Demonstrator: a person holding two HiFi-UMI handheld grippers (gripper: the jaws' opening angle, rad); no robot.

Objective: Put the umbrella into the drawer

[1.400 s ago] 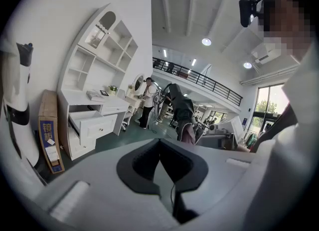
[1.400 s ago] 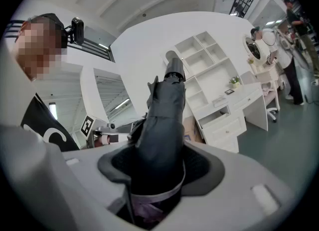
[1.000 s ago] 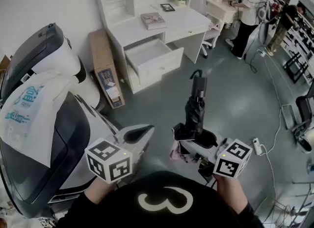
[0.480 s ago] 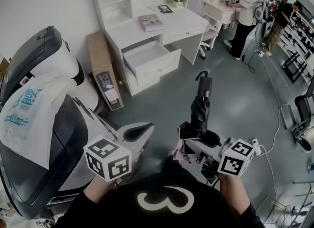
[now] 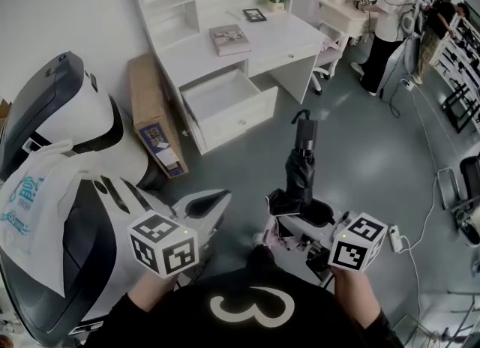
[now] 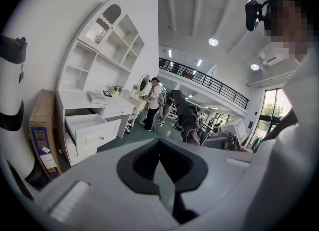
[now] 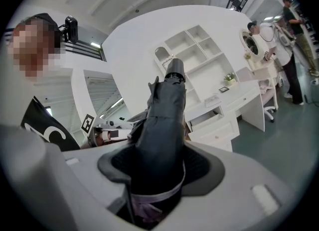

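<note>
Grey flooring is stretching out ahead of the person, and at far left a plastic bag is hanging over a big white-and-black machine, its teal lettering too small to read. Next to it a cardboard box is leaning by the wall, and the print on its label is not legible either. A white desk is standing beyond, with its drawer pulled out and showing nothing inside.

The left gripper is hanging low with its jaws pressed together on nothing. On the person's black top a white "3" is showing.

To its right, the right gripper is clamping the folded black umbrella near its strapped end, jaws spread wide around the bundled fabric. The umbrella's long axis is pointing up and away from the jaws, handle end farthest out. The drawer is lying ahead and somewhat left of that tip, well apart from it. By my reading, the right hand is doing all the carrying, and the umbrella will need laying lengthwise along the drawer.
</note>
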